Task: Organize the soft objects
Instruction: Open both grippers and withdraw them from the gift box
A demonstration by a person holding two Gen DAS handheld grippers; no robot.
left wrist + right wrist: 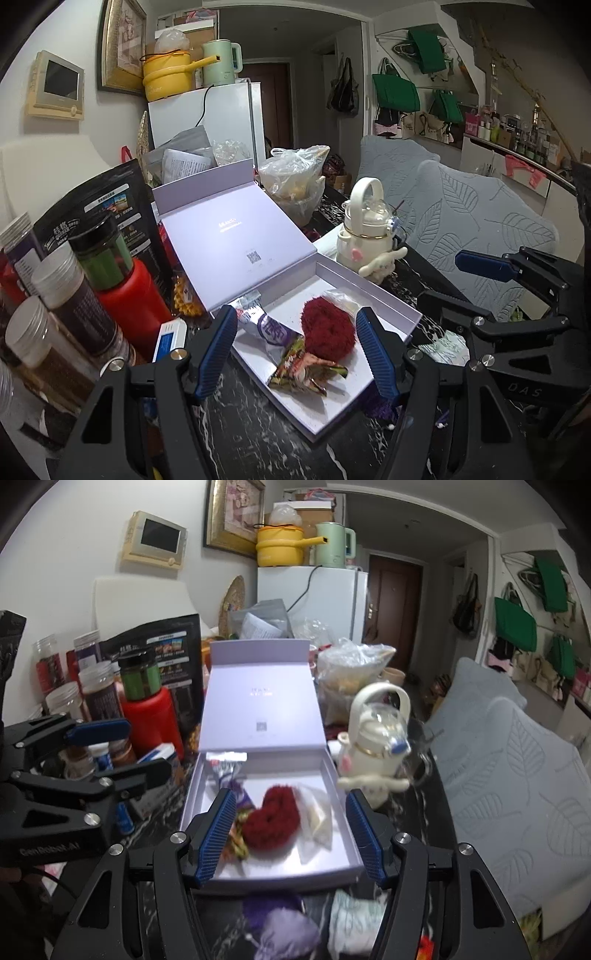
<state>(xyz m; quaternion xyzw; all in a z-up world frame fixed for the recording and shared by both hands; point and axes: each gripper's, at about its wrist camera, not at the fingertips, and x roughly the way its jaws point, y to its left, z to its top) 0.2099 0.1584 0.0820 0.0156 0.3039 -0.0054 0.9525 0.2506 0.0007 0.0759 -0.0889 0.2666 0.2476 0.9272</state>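
Left wrist view: the left tool (pixel 297 345) hangs released, empty, at lower centre over the lavender box (pixel 380 299), where a red fluffy scrunchie (pixel 328 326) lies beside snack wrappers (pixel 295 363). Right wrist view: the right tool (pixel 291 830) is likewise released above the scrunchie (pixel 271 821); a purple scrunchie (pixel 284 930) rests on the counter (pixel 221 923) at bottom centre.

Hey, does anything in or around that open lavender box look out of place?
Yes. The lavender box holds a red fluffy piece, yet a purple fluffy piece and a pale folded cloth lie on the table outside its front edge, not put away.
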